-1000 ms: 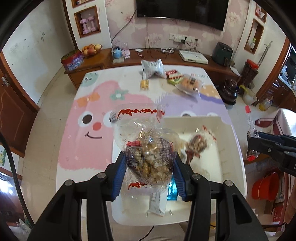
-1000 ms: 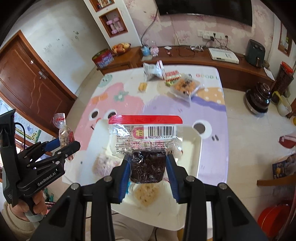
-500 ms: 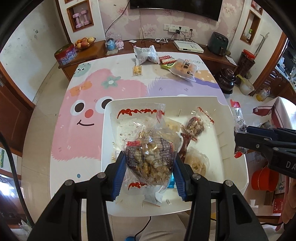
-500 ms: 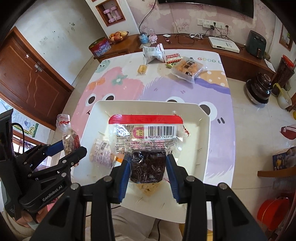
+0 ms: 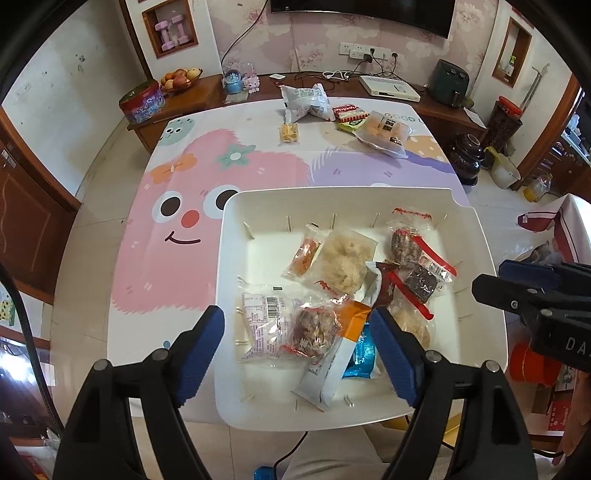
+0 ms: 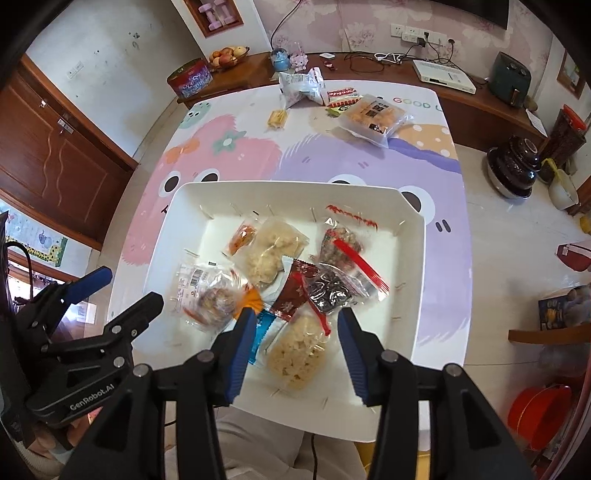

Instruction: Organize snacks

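Both snack packets (image 5: 306,328) (image 6: 332,291) released — jaws just opened

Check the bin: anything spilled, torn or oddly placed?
Nothing spilled or visibly torn. Packets lie heaped in the white bin; an orange-and-white sachet lies across others. Four snacks remain at the table's far end.

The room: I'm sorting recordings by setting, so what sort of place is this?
Most likely a home living or dining room: a wall-mounted TV above a wooden sideboard with a fruit bowl, and a table under a cartoon cloth where snacks go into a white tray.
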`<state>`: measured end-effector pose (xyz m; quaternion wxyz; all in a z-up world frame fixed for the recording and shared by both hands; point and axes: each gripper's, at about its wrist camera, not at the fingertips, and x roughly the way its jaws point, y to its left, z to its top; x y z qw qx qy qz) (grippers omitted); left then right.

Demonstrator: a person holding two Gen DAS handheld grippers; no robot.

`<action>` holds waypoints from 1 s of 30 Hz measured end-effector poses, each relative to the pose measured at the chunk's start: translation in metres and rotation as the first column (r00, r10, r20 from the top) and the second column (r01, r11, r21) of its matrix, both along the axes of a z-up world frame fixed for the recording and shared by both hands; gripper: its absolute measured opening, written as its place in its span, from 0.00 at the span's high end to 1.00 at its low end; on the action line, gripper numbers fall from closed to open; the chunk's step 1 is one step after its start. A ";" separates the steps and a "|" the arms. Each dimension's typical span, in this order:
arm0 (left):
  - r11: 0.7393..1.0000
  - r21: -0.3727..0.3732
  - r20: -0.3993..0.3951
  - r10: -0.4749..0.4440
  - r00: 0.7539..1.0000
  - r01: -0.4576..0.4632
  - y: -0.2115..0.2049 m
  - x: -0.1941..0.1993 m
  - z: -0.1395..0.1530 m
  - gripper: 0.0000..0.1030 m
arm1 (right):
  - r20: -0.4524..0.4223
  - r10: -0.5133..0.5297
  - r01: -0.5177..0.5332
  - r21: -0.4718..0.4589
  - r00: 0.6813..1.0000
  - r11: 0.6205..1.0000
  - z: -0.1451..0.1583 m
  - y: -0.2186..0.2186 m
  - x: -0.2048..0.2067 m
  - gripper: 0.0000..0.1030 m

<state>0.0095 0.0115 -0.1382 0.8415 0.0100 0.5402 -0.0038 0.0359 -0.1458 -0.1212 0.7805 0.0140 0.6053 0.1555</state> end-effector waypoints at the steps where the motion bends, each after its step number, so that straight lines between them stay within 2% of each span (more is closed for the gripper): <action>1: 1.000 0.001 0.001 -0.002 1.000 0.002 -0.001 0.000 0.000 0.22 | 0.000 0.001 -0.001 0.001 1.000 1.000 0.000 0.001 0.000 0.55; 22: 0.999 0.009 -0.024 -0.031 0.999 0.031 -0.008 0.005 -0.005 0.22 | -0.044 -0.001 0.002 0.018 0.999 1.000 -0.009 0.000 0.004 0.55; 30: 0.999 0.024 -0.010 -0.039 0.999 0.039 -0.011 0.010 0.003 0.22 | -0.038 -0.002 0.003 0.023 0.999 1.000 -0.008 0.000 0.007 0.55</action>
